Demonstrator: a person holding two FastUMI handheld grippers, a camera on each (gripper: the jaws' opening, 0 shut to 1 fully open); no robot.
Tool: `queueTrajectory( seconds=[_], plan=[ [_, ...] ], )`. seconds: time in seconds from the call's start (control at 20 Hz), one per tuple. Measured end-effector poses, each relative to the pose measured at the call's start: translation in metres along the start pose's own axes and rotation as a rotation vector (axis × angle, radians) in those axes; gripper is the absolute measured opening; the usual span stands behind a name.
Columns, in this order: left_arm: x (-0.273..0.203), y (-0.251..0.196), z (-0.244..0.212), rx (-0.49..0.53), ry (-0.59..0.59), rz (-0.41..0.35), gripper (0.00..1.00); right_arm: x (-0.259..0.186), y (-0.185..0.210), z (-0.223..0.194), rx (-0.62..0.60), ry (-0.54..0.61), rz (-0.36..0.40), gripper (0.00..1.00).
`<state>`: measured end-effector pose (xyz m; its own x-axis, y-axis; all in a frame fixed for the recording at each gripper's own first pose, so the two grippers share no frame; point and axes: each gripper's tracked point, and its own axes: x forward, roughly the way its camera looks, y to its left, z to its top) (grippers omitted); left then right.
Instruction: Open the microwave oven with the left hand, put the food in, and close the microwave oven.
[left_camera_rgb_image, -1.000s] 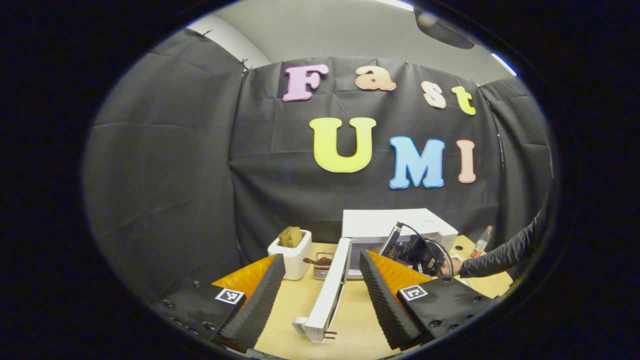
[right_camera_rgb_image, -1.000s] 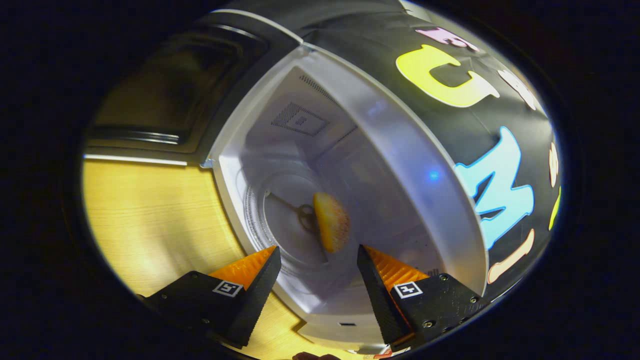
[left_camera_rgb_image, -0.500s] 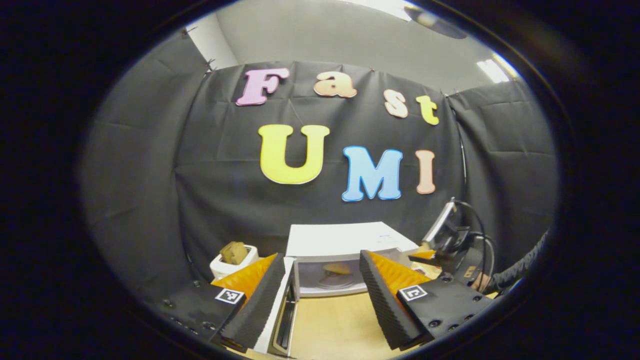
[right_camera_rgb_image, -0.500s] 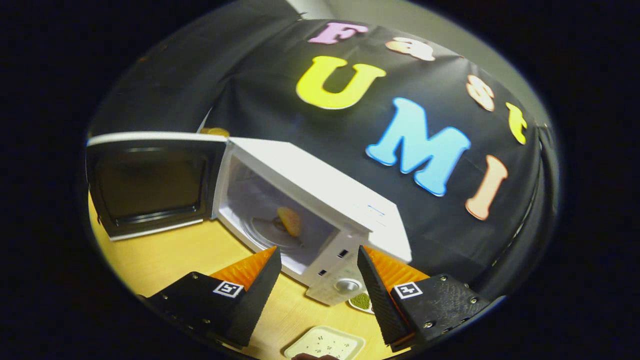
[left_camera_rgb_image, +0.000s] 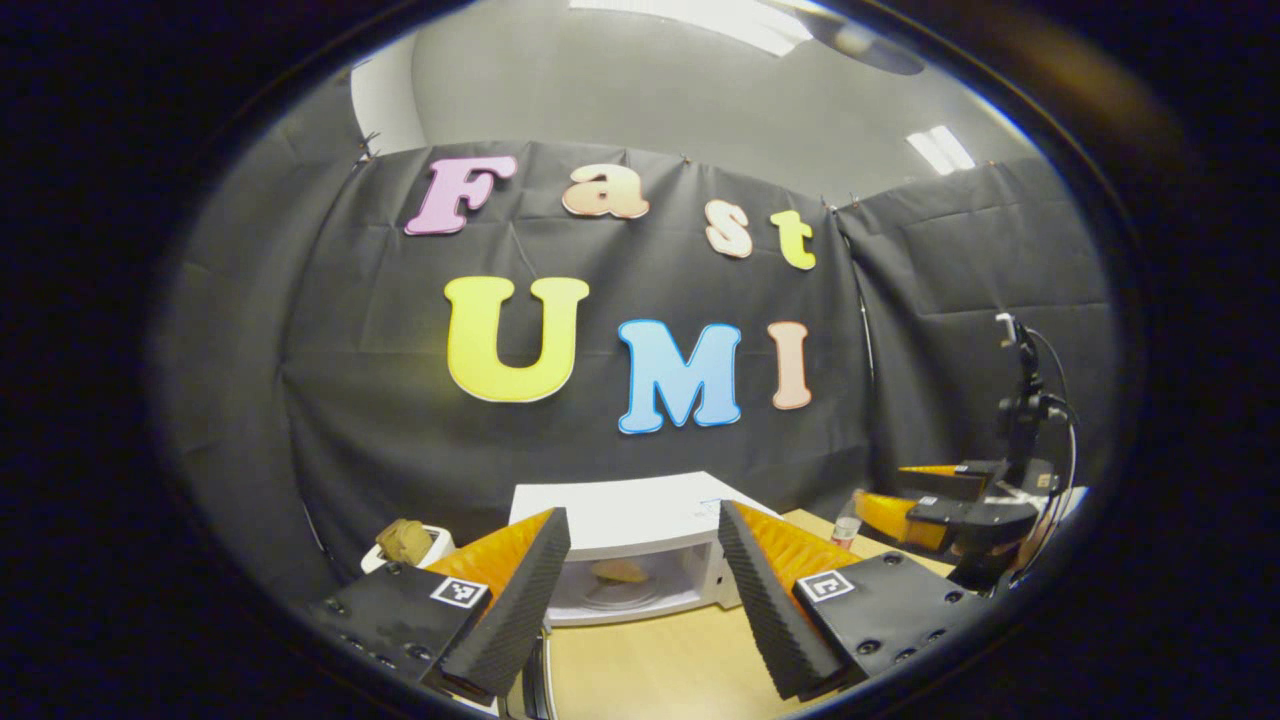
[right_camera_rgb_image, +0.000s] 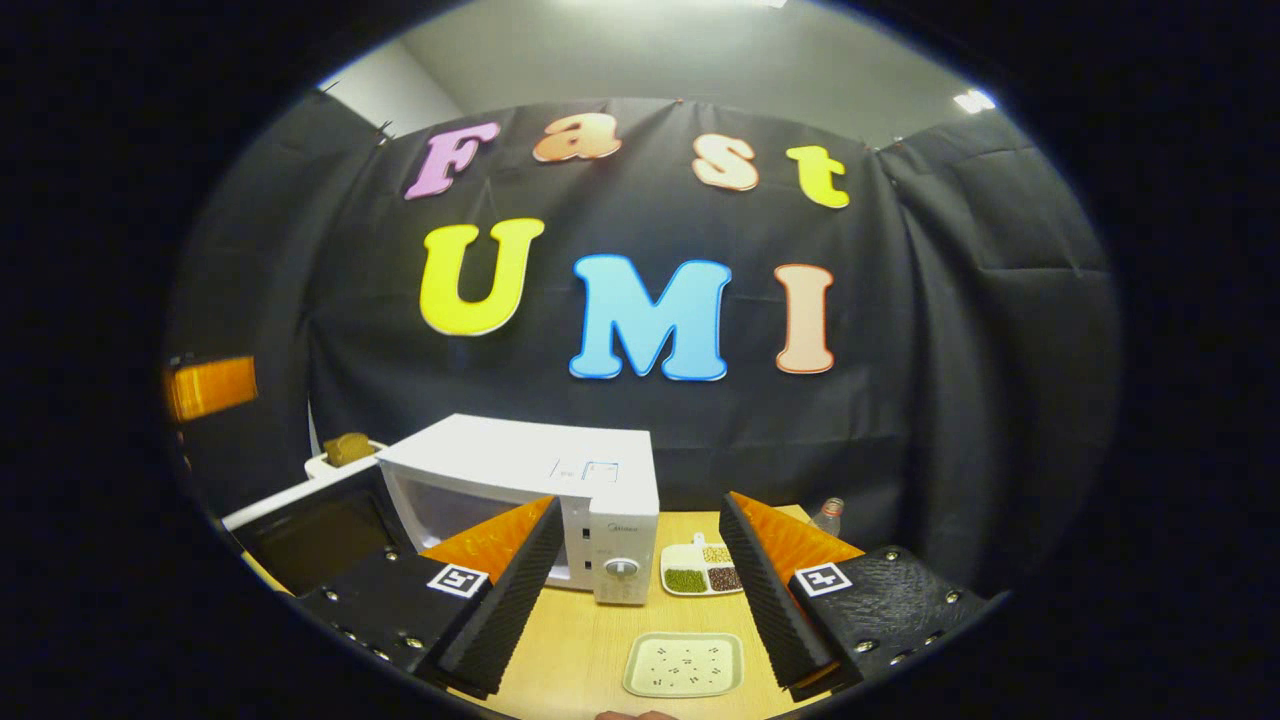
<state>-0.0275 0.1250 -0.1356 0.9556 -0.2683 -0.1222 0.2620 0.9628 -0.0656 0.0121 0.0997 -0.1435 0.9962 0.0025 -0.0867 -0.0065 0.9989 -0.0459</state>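
My left claw (left_camera_rgb_image: 635, 580) and right claw (right_camera_rgb_image: 635, 590) both hang released, empty. The food (left_camera_rgb_image: 620, 571) sits inside the microwave (left_camera_rgb_image: 640, 520) at my twelve o'clock, its door (right_camera_rgb_image: 320, 530) wide open. A careless swing could shove the microwave across the tabletop (left_camera_rgb_image: 660, 665).

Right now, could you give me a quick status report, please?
Left gripper open, empty. Right gripper open, empty. Food inside microwave; door open. Nothing blocking.
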Motion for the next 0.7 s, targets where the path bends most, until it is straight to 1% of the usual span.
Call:
queueTrajectory(
  seconds=[0.05,0.1,0.2,0.3,0.4,0.5,0.6,0.65,0.7],
  plan=[
    [-0.002,0.001,-0.003,0.009,0.002,0.001,0.96,-0.003,-0.004,0.008,0.000,-0.023,-0.012,0.95],
    [-0.005,0.001,-0.004,0.011,0.001,0.000,0.98,-0.005,-0.007,0.011,-0.002,-0.038,-0.024,0.96],
    [-0.014,0.007,-0.009,0.006,-0.003,0.016,0.96,-0.013,-0.005,0.012,-0.006,-0.046,-0.027,0.96],
    [-0.026,0.018,-0.016,0.010,0.010,0.047,0.97,-0.018,0.002,0.012,-0.002,-0.047,-0.014,0.96],
    [-0.040,0.035,-0.025,0.023,0.032,0.087,0.96,-0.020,0.011,0.012,-0.008,-0.049,0.011,0.96],
    [-0.051,0.040,-0.040,0.003,0.070,0.099,0.96,-0.018,0.020,0.014,-0.027,-0.055,0.032,0.96],
    [-0.066,0.044,-0.049,-0.050,0.092,0.095,0.61,-0.016,0.032,0.017,-0.027,-0.061,0.058,0.96],
    [-0.070,0.051,-0.055,-0.077,0.098,0.106,0.43,-0.015,0.038,0.019,-0.027,-0.062,0.072,0.96],
    [-0.077,0.062,-0.060,-0.087,0.108,0.148,0.26,-0.014,0.042,0.018,-0.036,-0.060,0.084,0.96]
  ],
)
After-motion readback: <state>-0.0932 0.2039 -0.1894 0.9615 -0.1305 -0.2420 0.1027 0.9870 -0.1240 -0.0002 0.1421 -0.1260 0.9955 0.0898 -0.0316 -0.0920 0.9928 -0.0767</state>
